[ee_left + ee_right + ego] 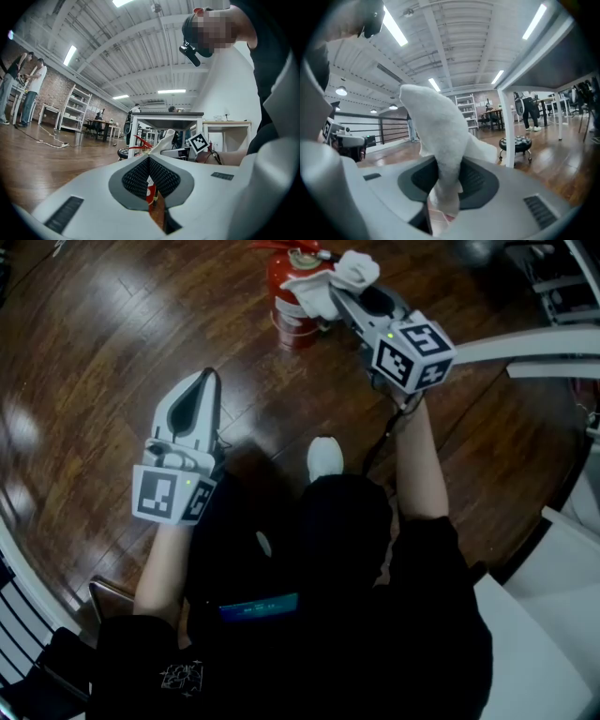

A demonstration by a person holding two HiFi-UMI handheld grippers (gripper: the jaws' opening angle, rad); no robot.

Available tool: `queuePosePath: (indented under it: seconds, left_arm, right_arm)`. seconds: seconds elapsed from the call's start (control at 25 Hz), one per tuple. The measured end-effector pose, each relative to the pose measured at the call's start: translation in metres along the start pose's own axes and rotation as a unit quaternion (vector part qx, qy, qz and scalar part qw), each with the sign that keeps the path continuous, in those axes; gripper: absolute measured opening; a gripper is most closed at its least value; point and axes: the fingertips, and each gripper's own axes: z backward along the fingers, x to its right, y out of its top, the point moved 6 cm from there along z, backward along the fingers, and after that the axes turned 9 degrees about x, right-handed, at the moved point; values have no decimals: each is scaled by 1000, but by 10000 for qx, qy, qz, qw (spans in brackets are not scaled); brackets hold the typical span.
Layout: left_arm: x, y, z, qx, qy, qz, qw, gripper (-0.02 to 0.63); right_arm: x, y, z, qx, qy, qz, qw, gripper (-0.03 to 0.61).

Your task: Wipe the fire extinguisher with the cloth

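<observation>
**Cloth at the top of an unsteadied extinguisher**

The wood floor [94, 334] is glossy and bare around the fire extinguisher [292, 326], which stands upright on it, in front of the person and slightly to their right. Nothing braces it.

The right gripper [342, 298] reaches out to its top, jaws clamped on a bunched white cloth [333, 279]. In the right gripper view most of the cloth [440, 154] billows above the jaws. From the head view it seems to rest against the extinguisher's head, though contact is not certain.

The left gripper [206, 379] hovers low and well apart from the extinguisher, jaws closed on nothing.

The main risk, as I judge it, is tipping. A sideways wipe applied this high, with no second hold, could rock the extinguisher or slide it across the smooth floor. The loose cloth could also catch on the red lever [138, 140] and drag out of the jaws.
</observation>
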Motion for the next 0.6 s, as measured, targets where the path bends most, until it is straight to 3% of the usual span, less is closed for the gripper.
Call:
queuePosePath:
  seconds: [0.12,0.48,0.6]
  left_arm:
    - [-1,-1,-1,-26,14,-26,10000,2]
    - [-6,1,-2,-60,74,-92,9999,2]
    - [-8,-2,-2,-68,118,-87,9999,3]
  right_arm:
    - [8,-29,-5,-225,-131,91,9996,132]
    - [27,-166,-13,-1030,-550,-834,9897,132]
    - [30,-199,-17,-1314,-709,-901,9847,132]
